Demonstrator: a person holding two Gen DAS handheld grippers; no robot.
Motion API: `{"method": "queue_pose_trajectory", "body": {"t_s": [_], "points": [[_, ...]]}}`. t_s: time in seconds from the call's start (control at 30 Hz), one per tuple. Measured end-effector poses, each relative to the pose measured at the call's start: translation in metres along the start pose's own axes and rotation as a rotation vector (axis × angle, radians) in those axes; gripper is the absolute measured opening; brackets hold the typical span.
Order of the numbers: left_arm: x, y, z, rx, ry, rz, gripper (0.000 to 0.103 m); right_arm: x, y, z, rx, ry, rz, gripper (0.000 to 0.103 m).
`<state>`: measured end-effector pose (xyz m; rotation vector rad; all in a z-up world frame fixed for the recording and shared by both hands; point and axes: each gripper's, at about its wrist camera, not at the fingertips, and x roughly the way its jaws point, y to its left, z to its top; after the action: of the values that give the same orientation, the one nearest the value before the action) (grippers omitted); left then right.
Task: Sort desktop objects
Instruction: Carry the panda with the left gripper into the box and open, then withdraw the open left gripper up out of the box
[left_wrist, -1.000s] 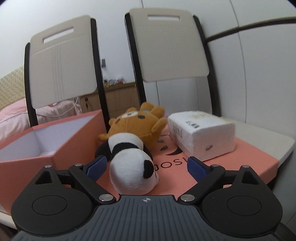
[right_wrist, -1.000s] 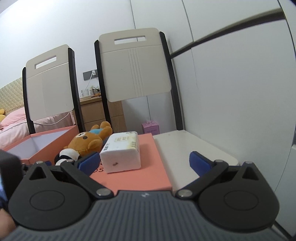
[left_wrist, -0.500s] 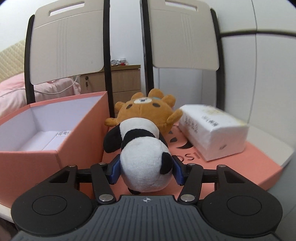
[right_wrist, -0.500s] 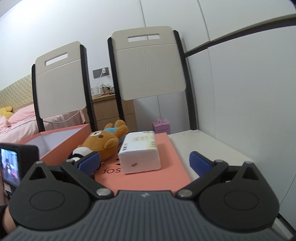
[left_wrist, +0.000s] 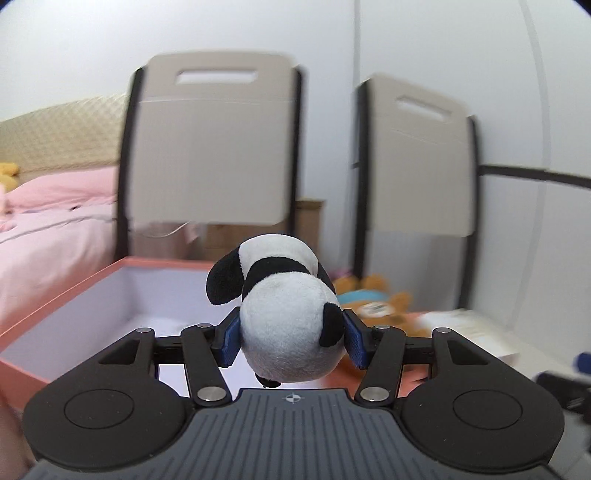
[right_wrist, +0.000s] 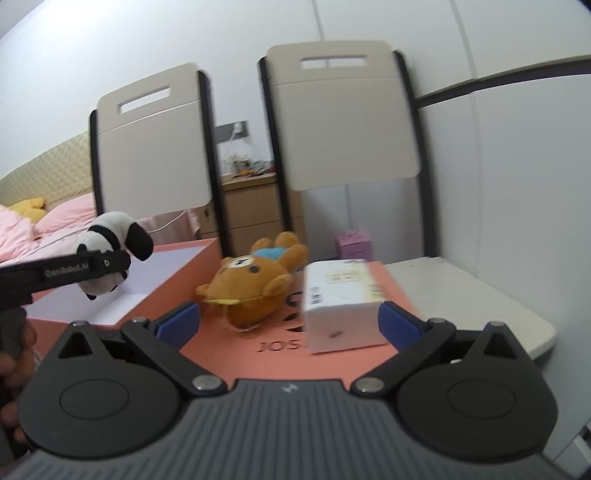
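Observation:
My left gripper (left_wrist: 290, 341) is shut on a black-and-white panda plush (left_wrist: 284, 306) and holds it in the air over the open salmon box (left_wrist: 66, 295). In the right wrist view the panda (right_wrist: 110, 243) hangs in the left gripper above the box (right_wrist: 177, 273). A brown bear plush (right_wrist: 255, 280) lies on the salmon lid (right_wrist: 332, 362), with a white tissue pack (right_wrist: 340, 306) to its right. My right gripper (right_wrist: 288, 325) is open and empty, low in front of the bear and the pack.
Two beige chairs (right_wrist: 340, 122) stand behind the desk. The white desk (right_wrist: 472, 302) ends at the right near the wall. A pink bed (left_wrist: 48, 229) is at the left, a wooden cabinet (right_wrist: 255, 210) behind.
My left gripper closed on the panda, lifted it off the lid and carried it left over the open box. My right gripper moved closer to the bear and tissue pack.

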<state>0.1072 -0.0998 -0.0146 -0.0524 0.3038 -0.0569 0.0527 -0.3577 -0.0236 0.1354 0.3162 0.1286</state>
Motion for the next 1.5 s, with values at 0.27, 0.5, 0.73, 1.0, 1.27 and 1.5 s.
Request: {"method": "queue_pose_trajectory", "body": {"t_s": [0.27, 0.5, 0.73, 1.0, 1.27, 1.5], "points": [[0.024, 0.032, -0.012, -0.011, 0.089, 0.031, 0.06, 0.022, 0.021, 0.002, -0.022, 0.051, 0.056, 0.103], [0.022, 0.043, -0.014, 0.012, 0.043, 0.041, 0.091, 0.029, 0.029, 0.006, -0.028, 0.059, 0.072, 0.103], [0.001, 0.076, -0.003, 0.001, -0.032, 0.152, 0.093, 0.043, 0.036, 0.007, -0.025, 0.069, 0.098, 0.103], [-0.004, 0.161, 0.008, -0.027, -0.008, 0.421, 0.093, 0.053, 0.051, 0.006, -0.046, 0.08, 0.162, 0.103], [-0.001, 0.179, 0.004, -0.025, 0.044, 0.421, 0.093, 0.053, 0.044, 0.002, -0.003, 0.082, 0.137, 0.103], [-0.001, 0.175, 0.001, -0.028, 0.075, 0.36, 0.093, 0.059, 0.049, 0.039, -0.011, 0.06, 0.12, 0.103]]}}
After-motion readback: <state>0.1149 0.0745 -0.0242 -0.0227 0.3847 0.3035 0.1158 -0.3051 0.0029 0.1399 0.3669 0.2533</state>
